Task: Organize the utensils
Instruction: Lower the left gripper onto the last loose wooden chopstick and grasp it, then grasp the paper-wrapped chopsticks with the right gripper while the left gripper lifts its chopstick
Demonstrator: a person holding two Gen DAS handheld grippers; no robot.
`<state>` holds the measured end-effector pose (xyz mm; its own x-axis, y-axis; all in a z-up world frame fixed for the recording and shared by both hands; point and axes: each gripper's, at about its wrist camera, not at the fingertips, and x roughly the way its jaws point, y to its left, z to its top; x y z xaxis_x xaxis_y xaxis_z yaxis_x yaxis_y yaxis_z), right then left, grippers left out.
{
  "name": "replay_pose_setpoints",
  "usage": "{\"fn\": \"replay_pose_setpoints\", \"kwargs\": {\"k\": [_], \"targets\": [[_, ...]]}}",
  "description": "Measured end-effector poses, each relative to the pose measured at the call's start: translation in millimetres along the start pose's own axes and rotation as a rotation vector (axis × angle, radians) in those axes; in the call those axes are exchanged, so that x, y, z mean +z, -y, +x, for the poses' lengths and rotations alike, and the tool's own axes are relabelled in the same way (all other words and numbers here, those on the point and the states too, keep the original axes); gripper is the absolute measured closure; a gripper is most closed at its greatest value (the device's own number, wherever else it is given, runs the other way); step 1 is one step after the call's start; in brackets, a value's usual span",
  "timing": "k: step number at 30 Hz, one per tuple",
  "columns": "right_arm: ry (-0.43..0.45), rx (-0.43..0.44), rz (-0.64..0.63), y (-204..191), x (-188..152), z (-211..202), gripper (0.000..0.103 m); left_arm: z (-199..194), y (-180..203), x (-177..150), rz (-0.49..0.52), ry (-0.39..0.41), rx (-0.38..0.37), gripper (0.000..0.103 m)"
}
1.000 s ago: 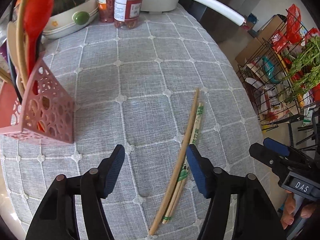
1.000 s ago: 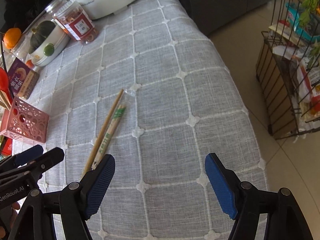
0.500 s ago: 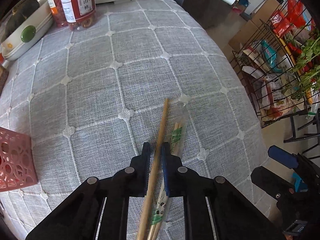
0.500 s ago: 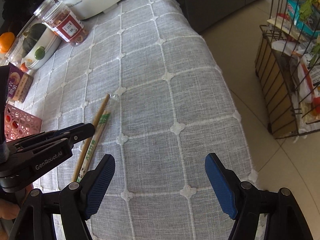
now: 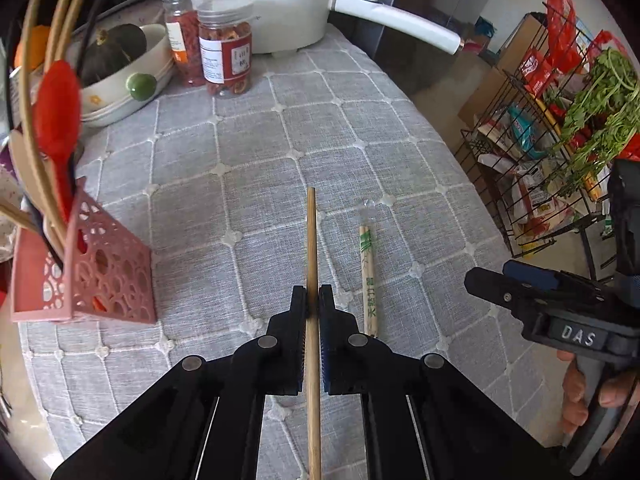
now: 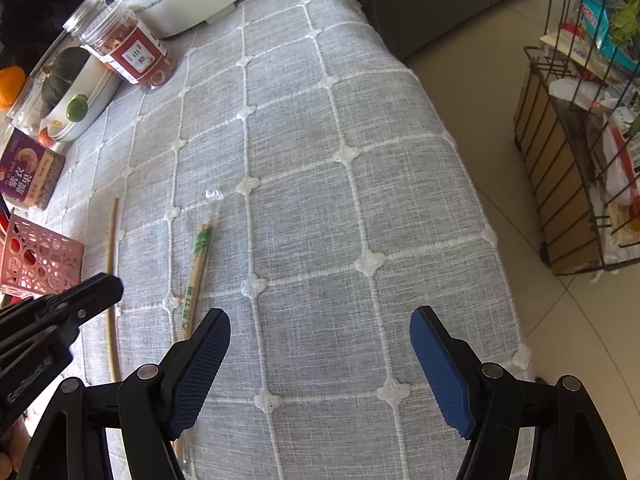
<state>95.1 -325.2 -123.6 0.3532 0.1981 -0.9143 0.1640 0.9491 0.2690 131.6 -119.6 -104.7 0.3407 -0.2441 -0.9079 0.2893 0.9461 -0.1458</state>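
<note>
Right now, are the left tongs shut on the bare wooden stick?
Shut on it: the left tongs pinch the wooden stick between both pads.

There's two snack jars (image 5: 226, 54), a white pot (image 5: 276, 4), a squash bowl (image 5: 120, 76) and a wire rack (image 5: 560, 160) off the table's edge.

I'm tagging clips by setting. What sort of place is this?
Probably a home kitchen or dining corner: a table under a grey cloth, a white electric pot, and a wire rack of groceries.
</note>
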Motion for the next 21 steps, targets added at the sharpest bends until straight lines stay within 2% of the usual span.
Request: {"fn": "replay_pose_setpoints", "kwargs": {"k": [6, 17, 21], "targets": [[-0.019, 0.030, 0.007, -27.5, 1.5, 10.5, 0.024, -45.4, -34.9, -33.5, -0.050, 0.085, -0.001, 0.097], [-0.042, -0.035, -0.100, -86.4, 0.8, 43.1, 0.025, -85.1, -83.2, -52.5, -0.130, 0.149, -0.053, 0.097], [-0.061, -0.070, -0.141, -102.8, 3.6, 58.8, 0.034, -93.6, -94.3, -55.1, -0.139, 0.165, -0.049, 0.097]]}}
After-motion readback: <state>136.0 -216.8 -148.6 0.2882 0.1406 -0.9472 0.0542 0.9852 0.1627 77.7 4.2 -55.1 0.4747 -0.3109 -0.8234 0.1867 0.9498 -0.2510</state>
